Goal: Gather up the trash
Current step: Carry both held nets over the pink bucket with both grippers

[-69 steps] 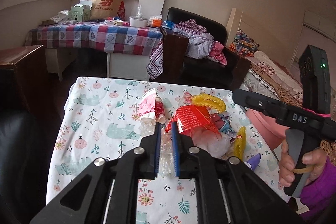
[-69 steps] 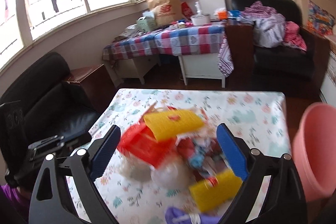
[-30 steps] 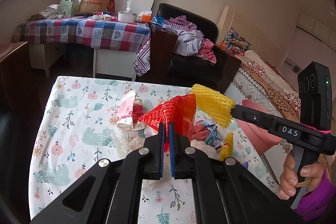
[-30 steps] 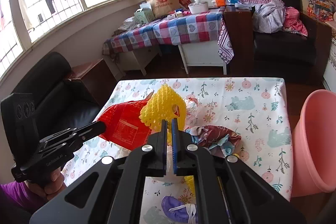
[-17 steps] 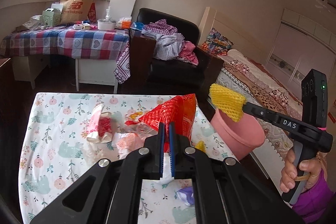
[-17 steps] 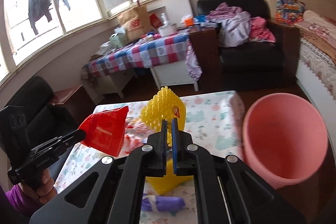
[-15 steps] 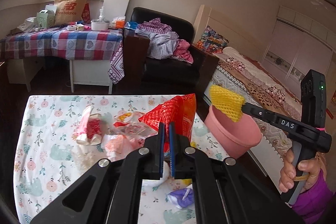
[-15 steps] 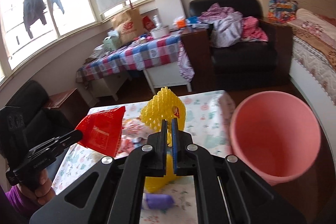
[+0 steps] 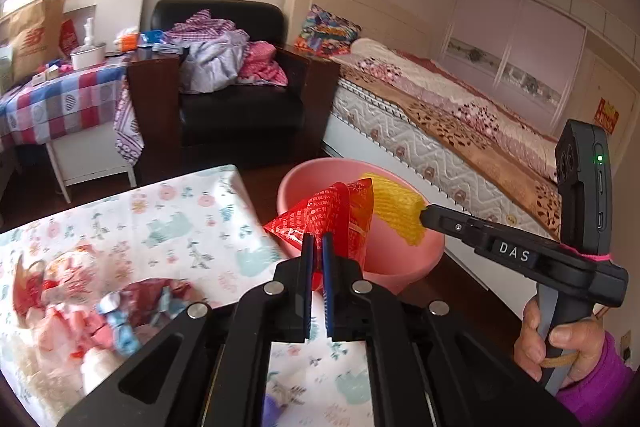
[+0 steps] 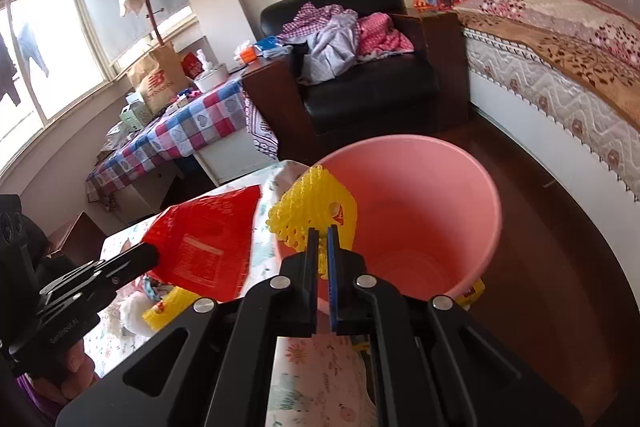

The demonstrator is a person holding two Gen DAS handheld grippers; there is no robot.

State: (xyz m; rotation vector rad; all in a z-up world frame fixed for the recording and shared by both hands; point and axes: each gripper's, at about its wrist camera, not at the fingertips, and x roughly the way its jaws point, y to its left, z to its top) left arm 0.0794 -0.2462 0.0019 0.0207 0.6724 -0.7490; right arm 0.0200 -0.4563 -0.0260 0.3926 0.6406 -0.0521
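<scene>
Over pink bin point(image 10: 460, 187), both tools pinch trash: red wrapper point(image 9: 320, 215) & yellow net point(image 10: 316, 203)

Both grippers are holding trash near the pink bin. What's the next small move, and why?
Probably open the right gripper first. It is shut on the yellow foam net sleeve, which hangs over the mouth of the pink plastic bin. The left gripper pinches the red plastic wrapper nearer the bin's rim, so carrying it further in seems wise.

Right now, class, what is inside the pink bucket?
The pink bucket looks bare inside; its floor shows. The yellow foam net and the right gripper cover its near wall, so anything there is hidden.
</scene>
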